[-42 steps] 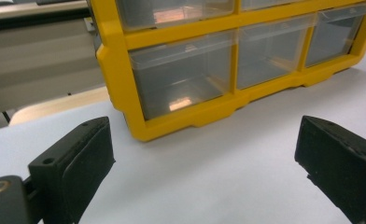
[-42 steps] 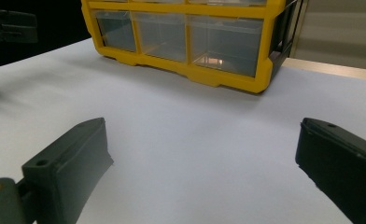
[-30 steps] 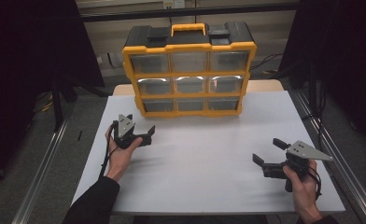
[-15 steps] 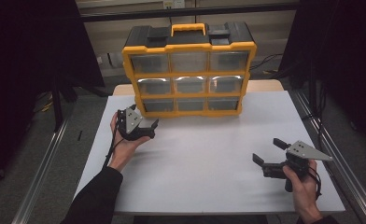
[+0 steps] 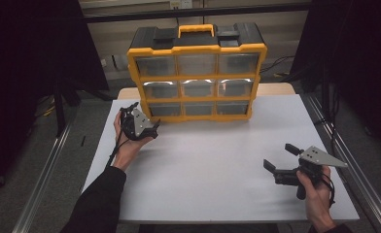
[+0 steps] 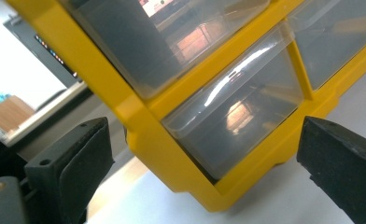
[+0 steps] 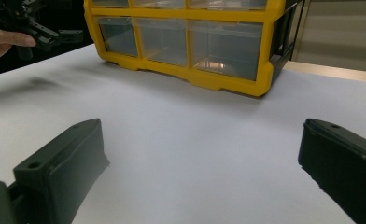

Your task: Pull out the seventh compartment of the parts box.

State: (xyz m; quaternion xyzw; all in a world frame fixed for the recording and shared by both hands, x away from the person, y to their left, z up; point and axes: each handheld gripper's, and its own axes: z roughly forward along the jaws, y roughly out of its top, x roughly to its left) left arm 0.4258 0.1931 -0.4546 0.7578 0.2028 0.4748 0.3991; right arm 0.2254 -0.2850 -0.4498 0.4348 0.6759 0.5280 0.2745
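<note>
The yellow drawer organizer (image 5: 197, 73) stands at the counter's (image 5: 217, 165) far edge, every drawer closed. The left gripper (image 5: 142, 122), spread, nears its bottom-left drawer (image 6: 237, 116); the right gripper (image 5: 282, 159) waits spread, nothing begun.

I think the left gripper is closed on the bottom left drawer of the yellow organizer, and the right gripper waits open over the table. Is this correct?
Not quite. The left gripper is open, not closed on the drawer: the left gripper view shows its jaws wide apart with the bottom left drawer of the yellow organizer just ahead, untouched. The right gripper does wait open over the table.
</note>
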